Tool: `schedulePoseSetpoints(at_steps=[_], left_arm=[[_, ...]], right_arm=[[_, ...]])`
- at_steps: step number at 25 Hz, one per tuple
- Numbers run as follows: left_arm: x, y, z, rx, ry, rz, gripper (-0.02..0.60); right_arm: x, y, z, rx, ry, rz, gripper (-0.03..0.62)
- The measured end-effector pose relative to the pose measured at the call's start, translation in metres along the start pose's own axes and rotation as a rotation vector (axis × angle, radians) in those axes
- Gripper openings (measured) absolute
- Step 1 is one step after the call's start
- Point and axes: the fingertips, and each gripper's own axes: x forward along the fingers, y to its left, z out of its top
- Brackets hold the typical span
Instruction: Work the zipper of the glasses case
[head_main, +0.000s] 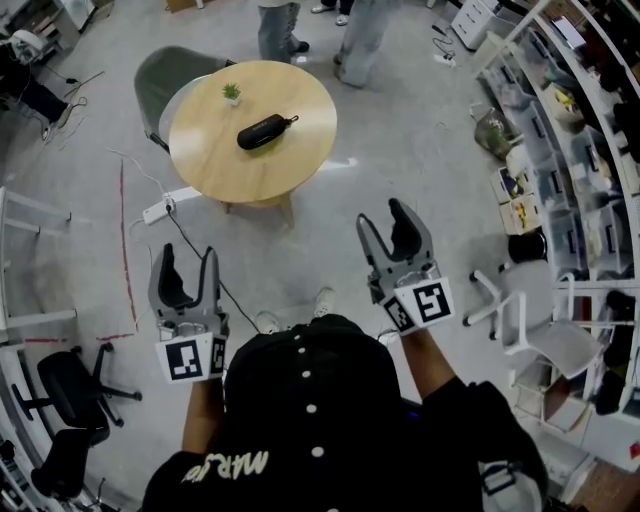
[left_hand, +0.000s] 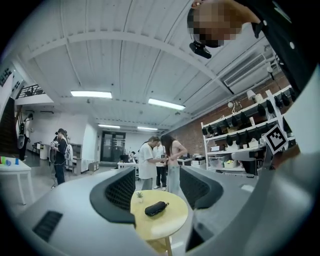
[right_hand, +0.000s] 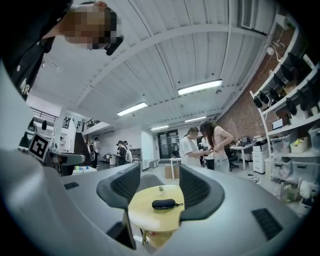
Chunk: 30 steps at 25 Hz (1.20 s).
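Note:
A black zippered glasses case (head_main: 264, 131) lies on a round wooden table (head_main: 215, 160) well ahead of me, its zipper pull pointing right. Both grippers are held level in the air, far short of the table. My left gripper (head_main: 186, 268) stands open with nothing between its fingers; in its own view the case (left_hand: 156, 208) shows small between the jaws. My right gripper (head_main: 392, 229) is open too and holds nothing, and the case (right_hand: 164, 204) and the table (right_hand: 145, 215) sit far off between its jaws.
A small potted plant (head_main: 231, 94) stands on the table behind the case. A grey chair (head_main: 165, 80) is at the table's far left. Two people (head_main: 318, 28) stand beyond it. A power strip (head_main: 158, 210) with cables lies on the floor. Shelving (head_main: 575, 150) lines the right side.

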Motion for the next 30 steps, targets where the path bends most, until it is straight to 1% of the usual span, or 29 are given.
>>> schedulePoseSetpoints(at_steps=[4,8,12,16,20,23,30], left_arm=[[0.004,-0.015,-0.007,0.017,0.021,0.008,0.259],[0.018,-0.040,-0.003,-0.022,0.043,0.056,0.259],[0.030,-0.058,-0.005,-0.033,0.042,0.098,0.261],[0.035,-0.074,-0.002,-0.006,0.047,0.115,0.259],[0.041,-0.075,-0.005,-0.001,0.046,0.119,0.259],[0.048,-0.070,-0.008,-0.013,0.042,0.122,0.259],[0.083,-0.041,-0.012,-0.030,0.016,0.110,0.259]], right_arm=[[-0.003,-0.021,-0.004,-0.011,0.007,0.012,0.229],[-0.007,-0.048,-0.011,-0.010,0.029,0.040,0.224],[-0.007,-0.075,-0.010,-0.006,0.027,0.062,0.222],[-0.008,-0.094,-0.006,-0.006,0.024,0.072,0.219],[0.000,-0.098,-0.012,-0.012,0.029,0.075,0.219],[0.010,-0.098,-0.014,-0.015,0.030,0.082,0.219],[0.045,-0.104,-0.004,-0.057,0.011,0.058,0.219]])
